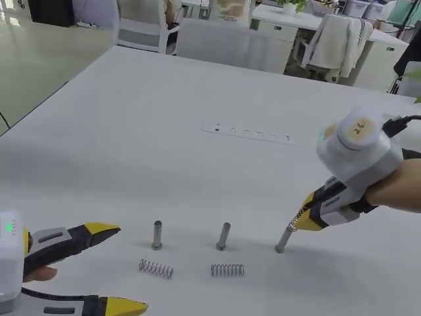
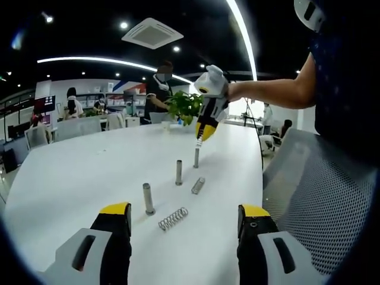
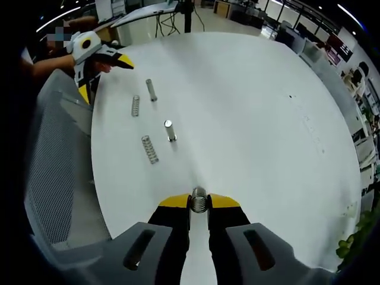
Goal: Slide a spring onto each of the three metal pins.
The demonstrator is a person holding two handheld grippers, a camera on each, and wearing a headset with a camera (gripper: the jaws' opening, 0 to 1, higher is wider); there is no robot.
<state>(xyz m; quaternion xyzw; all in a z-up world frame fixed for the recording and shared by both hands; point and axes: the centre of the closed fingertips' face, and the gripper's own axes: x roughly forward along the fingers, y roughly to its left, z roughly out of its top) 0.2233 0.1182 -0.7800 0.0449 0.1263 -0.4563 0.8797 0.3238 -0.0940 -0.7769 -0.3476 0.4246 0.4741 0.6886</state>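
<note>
Three metal pins stand upright in a row on a white table [image 1: 197, 99], near its front edge in the head view: the left pin [image 1: 157, 234], the middle pin [image 1: 223, 236] and the right pin [image 1: 283, 240]. Two loose springs lie flat just in front of them, the left spring [image 1: 156, 267] before the left pin and the middle spring [image 1: 227, 269] before the middle pin. Both have their long axis running along the row.

My right claw [image 1: 304, 220] is clamped on a third spring [image 3: 199, 200], pinched across its coils at the very tips of the yellow jaws. That third spring hangs over the right pin, its lower end at the pin's top and its long axis close to in line with the pin's. The pin therefore lies straight ahead of my right claw, and I judge the coming move to be a push down along that line.

My left claw [image 1: 128, 266] has its jaws wide apart and holds nothing. It hovers at the table's near left, closest to the left pin and the left spring.

From the right gripper view I look down the open bore of the coil, and the right pin is hidden behind it. I cannot tell whether the coil has caught the pin's tip or only touches it.
</note>
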